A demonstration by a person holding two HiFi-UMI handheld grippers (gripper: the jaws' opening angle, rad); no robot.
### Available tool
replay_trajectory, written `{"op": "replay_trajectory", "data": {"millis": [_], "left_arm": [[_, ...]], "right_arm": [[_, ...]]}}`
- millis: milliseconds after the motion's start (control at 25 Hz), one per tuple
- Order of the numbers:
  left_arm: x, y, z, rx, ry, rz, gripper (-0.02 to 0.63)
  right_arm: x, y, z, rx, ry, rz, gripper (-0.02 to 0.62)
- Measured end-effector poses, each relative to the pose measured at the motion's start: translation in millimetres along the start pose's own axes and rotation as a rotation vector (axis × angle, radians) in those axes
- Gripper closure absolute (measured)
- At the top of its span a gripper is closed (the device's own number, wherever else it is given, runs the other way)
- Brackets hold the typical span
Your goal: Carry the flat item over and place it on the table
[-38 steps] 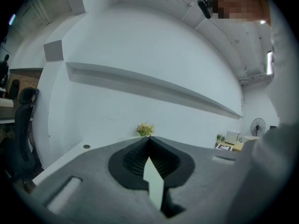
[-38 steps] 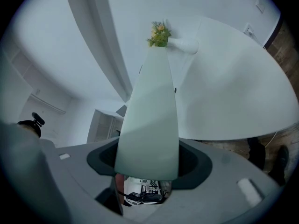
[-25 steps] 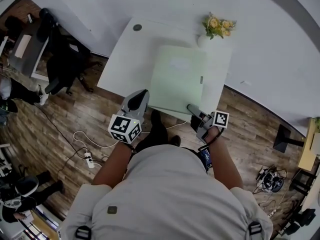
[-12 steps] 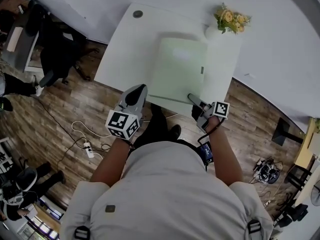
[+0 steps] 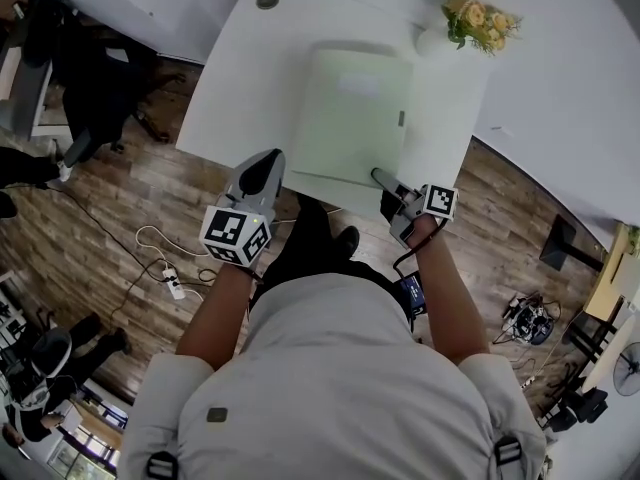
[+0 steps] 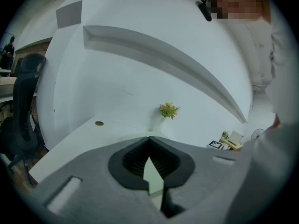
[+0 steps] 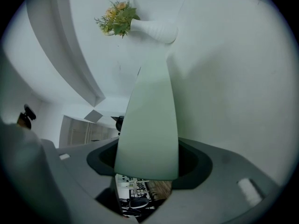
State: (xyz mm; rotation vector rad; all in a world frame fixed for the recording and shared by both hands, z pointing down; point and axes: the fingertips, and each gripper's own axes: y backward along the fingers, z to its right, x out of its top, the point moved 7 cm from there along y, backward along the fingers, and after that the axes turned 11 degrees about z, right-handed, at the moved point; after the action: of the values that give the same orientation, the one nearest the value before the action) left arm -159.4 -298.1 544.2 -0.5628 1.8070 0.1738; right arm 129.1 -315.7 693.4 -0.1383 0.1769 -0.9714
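A white rectangular desk point(image 5: 235, 93) stands on a brown wood-plank floor point(image 5: 120, 203). A small round grey cable port point(image 5: 266, 0) sits in the desk's far left corner, and a white ribbed vase of yellow flowers point(image 5: 434, 40) stands at its far right. A pale green flat rectangular board point(image 5: 350, 118) covers the middle, with its near edge past the desk's edge. Whether the board rests fully on the desk cannot be told. A white power strip point(image 5: 175, 289) lies on the floor.

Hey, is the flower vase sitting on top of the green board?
No, in the head view the flower vase stands on the white table, just beyond the far right corner of the green board.
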Motion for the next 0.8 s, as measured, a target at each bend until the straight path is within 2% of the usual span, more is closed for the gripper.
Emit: {"op": "replay_trajectory", "data": {"millis": [200, 480, 640, 800], "left_arm": [[-4, -6, -5, 0.0, -0.003, -0.002, 0.606], [-12, -4, -8, 0.011, 0.009, -0.007, 0.606], [-18, -7, -8, 0.006, 0.024, -0.02, 0.606], [-21, -7, -11, 0.009, 0.032, -0.031, 0.606]], "right_arm": [[3, -8, 13, -0.053, 0.085, 0.0, 0.293], [8, -9, 32, -0.139, 0.137, 0.039, 0.27], [13, -2, 48, -0.276, 0.201, 0.039, 0.227], [18, 0, 56, -0.361, 0.27, 0.019, 0.209]]}}
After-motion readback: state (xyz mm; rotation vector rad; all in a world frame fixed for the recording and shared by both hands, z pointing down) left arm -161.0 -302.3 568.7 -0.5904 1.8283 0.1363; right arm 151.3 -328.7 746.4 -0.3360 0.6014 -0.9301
